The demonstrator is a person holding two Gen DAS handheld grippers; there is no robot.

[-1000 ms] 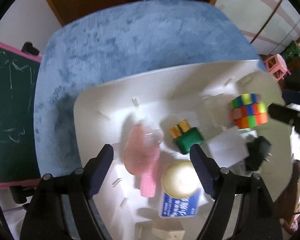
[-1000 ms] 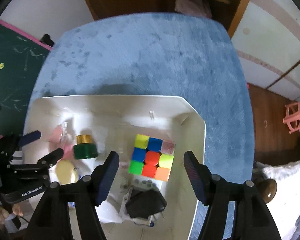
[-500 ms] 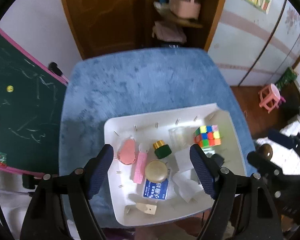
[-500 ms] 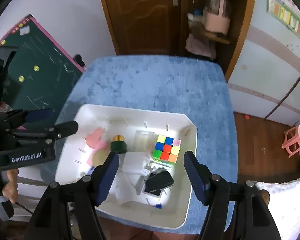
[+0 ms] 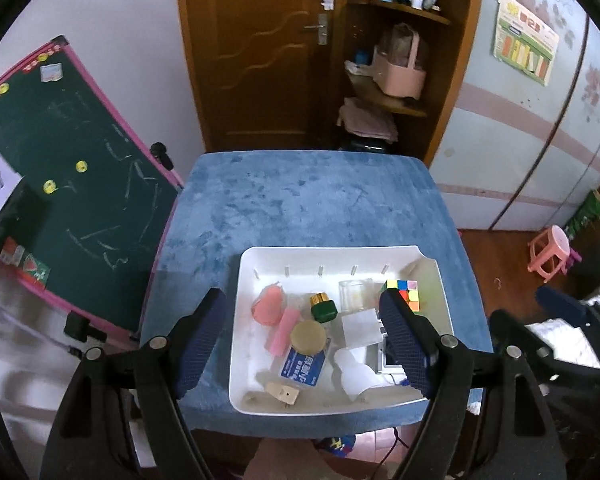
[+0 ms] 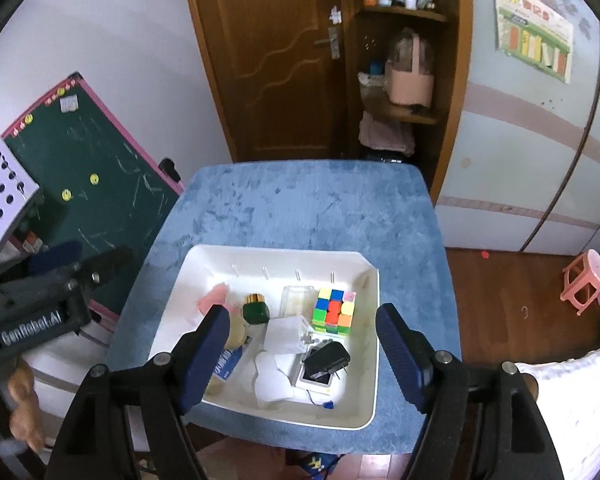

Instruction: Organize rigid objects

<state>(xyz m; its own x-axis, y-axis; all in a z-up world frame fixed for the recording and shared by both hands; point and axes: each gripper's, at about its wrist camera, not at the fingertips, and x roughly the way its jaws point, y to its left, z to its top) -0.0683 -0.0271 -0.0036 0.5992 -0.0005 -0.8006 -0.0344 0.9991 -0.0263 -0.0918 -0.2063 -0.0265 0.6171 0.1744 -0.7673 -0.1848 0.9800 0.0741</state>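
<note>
both grippers pulled far back since earlier frame, whole blue table (image 5: 312, 204) now seen. left gripper (image 5: 312, 344) fingers wide apart, holding nothing. right gripper (image 6: 304, 354) fingers wide apart too, holding nothing. white tray (image 6: 370, 360) sits at near edge of table. rubik's cube (image 6: 334, 310) in tray, far right. green bottle (image 6: 256, 311) left of cube. black plug (image 6: 326, 358) near right.

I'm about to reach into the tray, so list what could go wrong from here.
1. The tray sits at the table's near edge; a push could slide it off.
2. The charger lies tilted on a white box, so it may slip when grabbed.
3. The cube is crowded by the clear cup, leaving little room for an open hand-held gripper.
</note>
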